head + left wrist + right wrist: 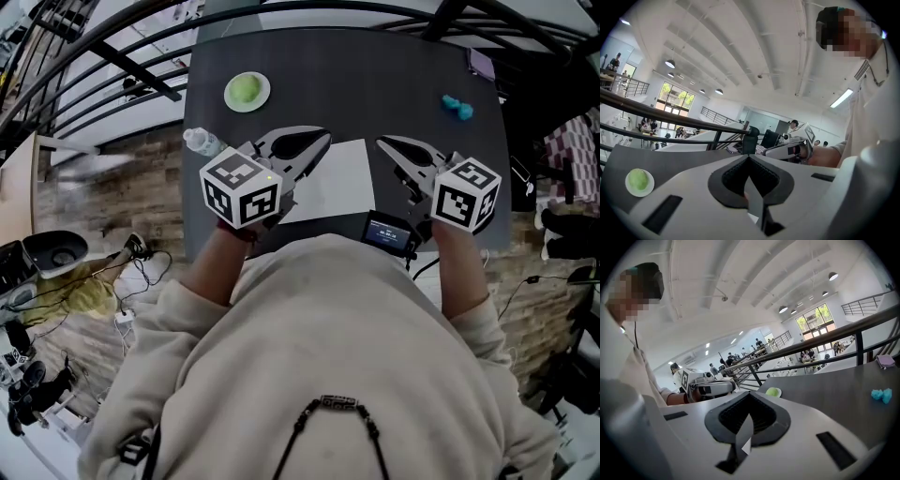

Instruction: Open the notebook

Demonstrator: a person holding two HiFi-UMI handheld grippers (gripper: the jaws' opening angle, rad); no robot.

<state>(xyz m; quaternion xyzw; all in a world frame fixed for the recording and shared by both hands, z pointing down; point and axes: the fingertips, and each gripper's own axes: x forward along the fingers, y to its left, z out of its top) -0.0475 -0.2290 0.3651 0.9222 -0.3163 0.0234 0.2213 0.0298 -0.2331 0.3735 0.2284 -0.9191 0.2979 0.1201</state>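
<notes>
The left gripper's (323, 138) jaws are clenched, tips pressed together with nothing gripped between them; its own view shows the two dark pads meeting at a point (749, 157). The right gripper's (381, 142) jaws are clenched the same way and hold nothing (750, 393). Both grippers point away from the person and a little downward, their tips angled in toward each other.

Between them lies the notebook (339, 183), a white rectangle flat on the dark table (375, 84), close to the near edge and in front of the person. The left gripper's tip is over the notebook's far left corner and the right gripper's tip is just beside its far right corner. Whether either tip touches the cover cannot be told.

Each gripper carries a white cube with black square markers at the hand end, the left one (241, 187) and the right one (466, 195). A small device with a lit screen (389, 232) sits at the near edge of the table, just right of the notebook's near corner.

Farther out, a clear bottle (201, 142) lies at the left edge of the table, just beside the left gripper. A pale plate with a green round thing on it (247, 92) stands at the far left. A small blue thing (458, 107) lies at the far right, well apart from the notebook, and a purple thing (481, 64) lies beyond it at the far right corner.
</notes>
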